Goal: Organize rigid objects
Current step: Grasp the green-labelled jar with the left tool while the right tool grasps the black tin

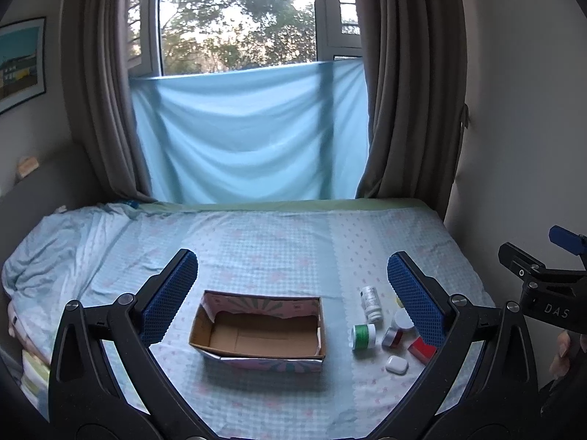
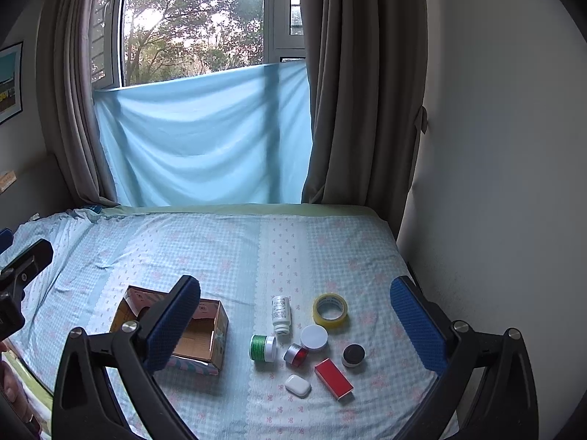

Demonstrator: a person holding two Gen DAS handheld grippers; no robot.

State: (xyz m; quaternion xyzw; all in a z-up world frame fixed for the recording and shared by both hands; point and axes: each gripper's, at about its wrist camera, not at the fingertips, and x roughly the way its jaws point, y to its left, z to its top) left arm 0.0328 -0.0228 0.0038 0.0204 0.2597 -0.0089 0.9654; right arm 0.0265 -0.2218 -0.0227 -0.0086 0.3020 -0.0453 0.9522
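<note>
Both the left gripper (image 1: pixel 293 295) and right gripper (image 2: pixel 295 315) hang spread apart, holding nothing. The open cardboard box (image 2: pixel 205 333) sits left of the small bottles and jars, including the white pill bottle (image 2: pixel 281 313). Grasp each across its narrow body; release low inside.
</note>
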